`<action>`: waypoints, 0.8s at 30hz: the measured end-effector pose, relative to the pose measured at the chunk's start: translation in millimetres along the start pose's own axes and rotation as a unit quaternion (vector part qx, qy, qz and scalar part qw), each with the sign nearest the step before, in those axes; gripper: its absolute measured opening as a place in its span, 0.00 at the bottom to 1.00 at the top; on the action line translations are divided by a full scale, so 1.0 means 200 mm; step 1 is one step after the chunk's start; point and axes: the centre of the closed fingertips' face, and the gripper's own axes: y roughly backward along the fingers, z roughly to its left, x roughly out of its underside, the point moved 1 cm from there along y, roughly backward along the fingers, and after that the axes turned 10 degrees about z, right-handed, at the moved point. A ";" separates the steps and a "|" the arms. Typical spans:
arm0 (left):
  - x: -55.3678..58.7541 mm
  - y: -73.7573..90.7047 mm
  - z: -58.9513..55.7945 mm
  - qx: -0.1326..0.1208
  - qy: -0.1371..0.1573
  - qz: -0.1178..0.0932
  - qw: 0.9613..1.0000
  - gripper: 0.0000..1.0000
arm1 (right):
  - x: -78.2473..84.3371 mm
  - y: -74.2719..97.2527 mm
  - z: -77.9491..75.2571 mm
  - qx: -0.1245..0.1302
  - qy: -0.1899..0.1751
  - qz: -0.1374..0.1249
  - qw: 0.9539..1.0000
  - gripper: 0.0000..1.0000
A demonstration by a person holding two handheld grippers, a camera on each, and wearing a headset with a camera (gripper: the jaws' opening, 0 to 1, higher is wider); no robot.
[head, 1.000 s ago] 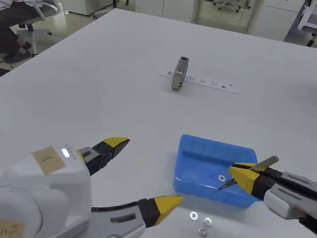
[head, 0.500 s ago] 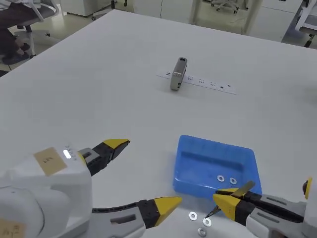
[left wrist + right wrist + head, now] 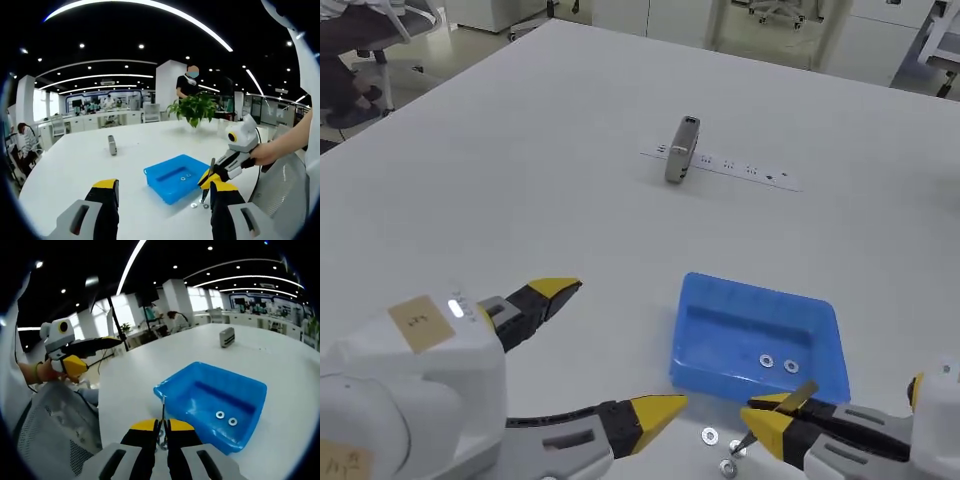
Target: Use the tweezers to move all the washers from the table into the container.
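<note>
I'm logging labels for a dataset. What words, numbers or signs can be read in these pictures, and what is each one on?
No text here can be read.
On the left gripper, a tan sticker: handwritten marks, too blurred to read.
On the table, a white strip: small dark marks, too small to read.

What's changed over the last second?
The right tongs, shut on the tweezers, pulled back out of the container toward the person, down to the washers on the table. A second washer now lies in the container. The left tongs stayed open and in place.
</note>
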 end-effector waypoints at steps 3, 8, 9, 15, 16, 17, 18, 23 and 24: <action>0.00 0.00 0.00 0.000 0.000 0.001 1.000 0.75 | 0.00 0.00 0.01 0.002 0.012 0.004 1.000 0.04; 0.00 0.00 0.00 0.001 -0.001 0.002 1.000 0.75 | 0.00 -0.01 0.04 0.010 0.049 0.005 0.999 0.03; 0.00 0.00 0.00 0.001 -0.001 0.002 1.000 0.75 | 0.00 -0.01 0.04 0.017 0.060 0.006 0.998 0.03; 0.00 0.00 0.00 0.001 -0.001 0.002 1.000 0.75 | 0.00 0.00 0.00 0.034 0.014 -0.001 0.999 0.03; 0.00 0.00 0.00 0.001 -0.001 0.002 1.000 0.75 | 0.00 0.00 -0.01 0.038 0.014 -0.003 0.999 0.03; 0.00 0.00 0.00 0.001 -0.001 0.002 1.000 0.75 | 0.00 0.01 -0.01 0.041 0.014 -0.003 0.999 0.03; 0.00 0.00 0.00 0.001 -0.002 0.003 1.000 0.75 | -0.01 0.02 -0.02 0.040 0.007 -0.007 0.999 0.03; 0.00 0.00 0.00 0.001 -0.001 0.002 1.000 0.74 | -0.08 0.07 -0.01 0.029 -0.009 -0.036 0.999 0.03; 0.00 0.00 0.00 0.001 -0.001 0.002 1.000 0.74 | -0.09 0.07 -0.02 0.027 -0.016 -0.040 0.999 0.03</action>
